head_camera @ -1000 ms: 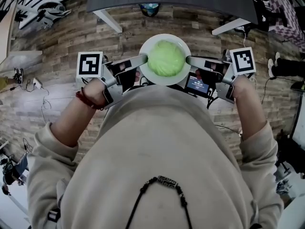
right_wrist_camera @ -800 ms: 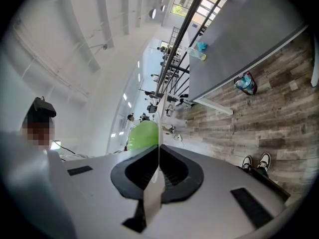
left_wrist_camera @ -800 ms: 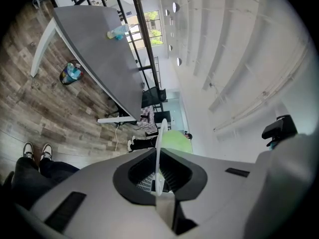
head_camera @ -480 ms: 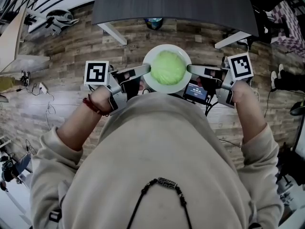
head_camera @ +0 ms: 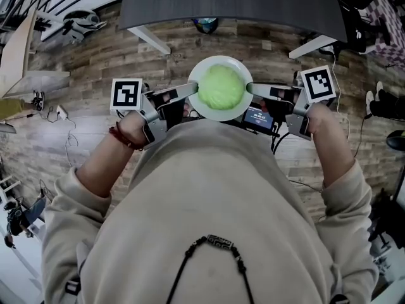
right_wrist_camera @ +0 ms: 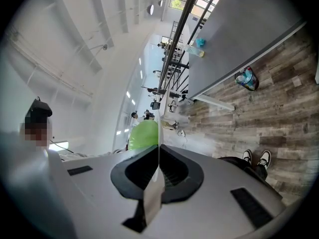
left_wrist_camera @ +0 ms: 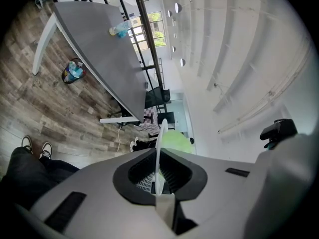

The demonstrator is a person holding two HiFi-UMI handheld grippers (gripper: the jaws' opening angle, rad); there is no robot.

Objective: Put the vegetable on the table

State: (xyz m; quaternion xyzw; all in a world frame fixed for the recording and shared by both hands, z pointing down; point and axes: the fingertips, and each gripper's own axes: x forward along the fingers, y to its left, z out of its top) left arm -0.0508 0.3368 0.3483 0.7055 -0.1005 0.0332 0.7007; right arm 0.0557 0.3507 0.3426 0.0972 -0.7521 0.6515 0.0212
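A green cabbage (head_camera: pixel 221 87) rests on a white plate (head_camera: pixel 202 68) that I hold in front of my chest. My left gripper (head_camera: pixel 193 88) is shut on the plate's left rim, and my right gripper (head_camera: pixel 249 87) is shut on its right rim. In the left gripper view the plate (left_wrist_camera: pixel 161 143) runs edge-on between the jaws, with the cabbage (left_wrist_camera: pixel 175 142) bulging beyond it. The right gripper view shows the same: plate (right_wrist_camera: pixel 158 133) edge-on, cabbage (right_wrist_camera: pixel 144 134) on its left. The dark grey table (head_camera: pixel 231 2) stands just ahead of the plate, above the wooden floor.
White table legs (head_camera: pixel 150 40) splay out under the tabletop on both sides. A small blue object (head_camera: pixel 206 24) lies on the floor beneath the table. Cables and gear (head_camera: pixel 60 113) sit at the left, and a person's shoes (head_camera: pixel 383 103) at the right edge.
The plate with the cabbage, held by both grippers, has come nearer to the table's edge. Both grips are unchanged.
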